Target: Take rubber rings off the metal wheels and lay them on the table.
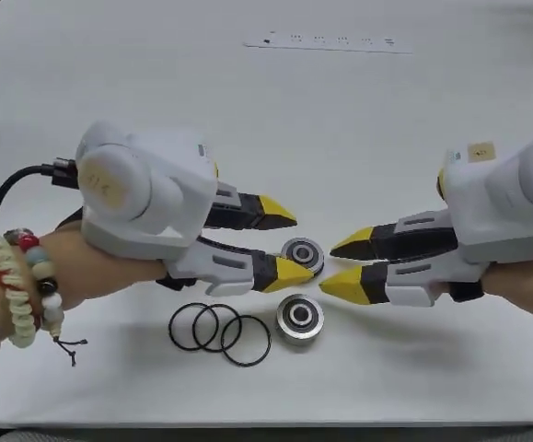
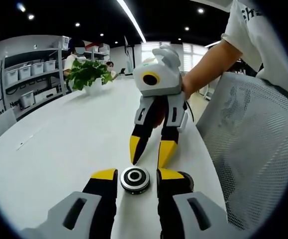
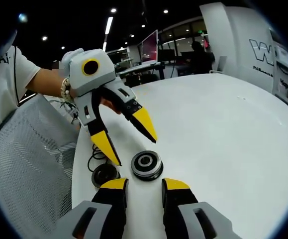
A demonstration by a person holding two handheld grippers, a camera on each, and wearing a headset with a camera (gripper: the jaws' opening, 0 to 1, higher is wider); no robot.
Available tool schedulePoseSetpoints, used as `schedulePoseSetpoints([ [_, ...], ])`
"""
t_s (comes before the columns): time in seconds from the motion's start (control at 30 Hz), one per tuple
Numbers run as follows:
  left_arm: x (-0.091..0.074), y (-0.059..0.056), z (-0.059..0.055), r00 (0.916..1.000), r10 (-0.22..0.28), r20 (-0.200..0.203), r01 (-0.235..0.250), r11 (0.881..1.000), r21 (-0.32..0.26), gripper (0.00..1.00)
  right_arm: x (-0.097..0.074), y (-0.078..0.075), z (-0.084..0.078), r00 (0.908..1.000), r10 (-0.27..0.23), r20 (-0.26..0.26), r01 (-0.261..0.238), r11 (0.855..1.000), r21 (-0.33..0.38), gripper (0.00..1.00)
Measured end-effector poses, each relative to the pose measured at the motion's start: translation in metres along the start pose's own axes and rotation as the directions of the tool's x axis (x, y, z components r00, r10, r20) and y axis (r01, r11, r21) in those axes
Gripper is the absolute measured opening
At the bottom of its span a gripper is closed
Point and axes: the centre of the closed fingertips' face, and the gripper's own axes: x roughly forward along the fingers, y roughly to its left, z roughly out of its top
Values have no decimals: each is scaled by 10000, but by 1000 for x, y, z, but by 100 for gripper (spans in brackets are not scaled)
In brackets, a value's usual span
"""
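One metal wheel (image 1: 302, 253) lies flat on the white counter (image 1: 248, 129), in the gap between the yellow jaw tips of the left gripper (image 1: 287, 242). In the left gripper view the jaws stand spread to either side of this wheel (image 2: 135, 179), each tip just beside it and neither touching. The right gripper (image 1: 347, 264) points at the wheel from the opposite side, its jaws also parted and holding nothing. In the right gripper view the wheel (image 3: 146, 165) sits just ahead of its tips. A second wheel (image 1: 299, 318) rests nearer the person, just beside the first. I cannot tell whether either wheel bears a ring. Three loose black rubber rings (image 1: 218, 330) lie overlapping in a row on the counter, just left of the second wheel. Bead bracelets (image 1: 22, 285) circle the left wrist. Around the counter are a grey mesh chair (image 2: 253, 149), a potted plant (image 2: 86, 74), shelves of bins (image 2: 29, 79) and ceiling lights.
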Motion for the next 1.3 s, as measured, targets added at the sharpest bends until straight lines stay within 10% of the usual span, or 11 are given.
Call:
schedulePoseSetpoints([
  [1.3, 9, 0, -10, 9999, 123, -23, -124, 9996, -266, 8, 7, -9, 1, 9998, -171, -98, 165, 9985, -531, 13],
])
